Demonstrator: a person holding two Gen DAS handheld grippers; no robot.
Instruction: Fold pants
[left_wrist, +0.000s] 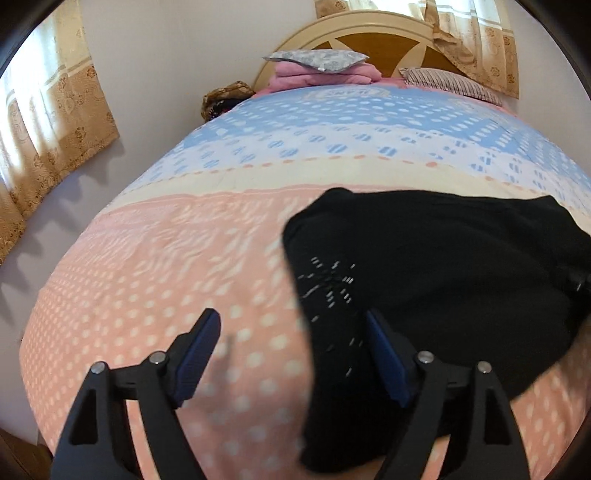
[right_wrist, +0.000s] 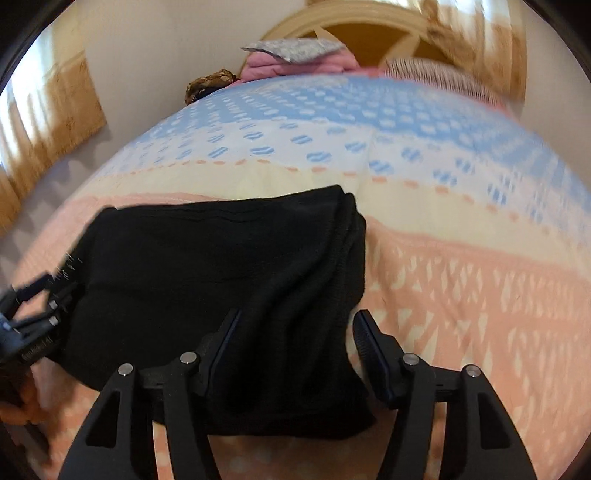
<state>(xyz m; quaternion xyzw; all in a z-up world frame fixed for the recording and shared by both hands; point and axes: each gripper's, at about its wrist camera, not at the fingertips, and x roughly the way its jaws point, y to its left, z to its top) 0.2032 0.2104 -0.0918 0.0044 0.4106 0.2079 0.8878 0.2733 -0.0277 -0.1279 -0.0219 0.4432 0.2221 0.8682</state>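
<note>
The black pants (left_wrist: 436, 258) lie folded in a wide band across the pink part of the bedspread (left_wrist: 155, 280). In the left wrist view my left gripper (left_wrist: 293, 338) stands open over their left end, where small white marks show; its left finger (left_wrist: 201, 347) is over bare bedspread and the right one rests against the cloth. In the right wrist view my right gripper (right_wrist: 295, 328) is open over the right end of the pants (right_wrist: 207, 266), with cloth between the fingers but not pinched. The left gripper (right_wrist: 35, 295) shows at that view's left edge.
The bed runs away to a cream and brown headboard (left_wrist: 373, 33). A grey pillow on folded pink cloth (left_wrist: 321, 70) and a striped pillow (left_wrist: 450, 83) lie at the far end. A wall with tan curtains (left_wrist: 55, 122) flanks the bed's left side.
</note>
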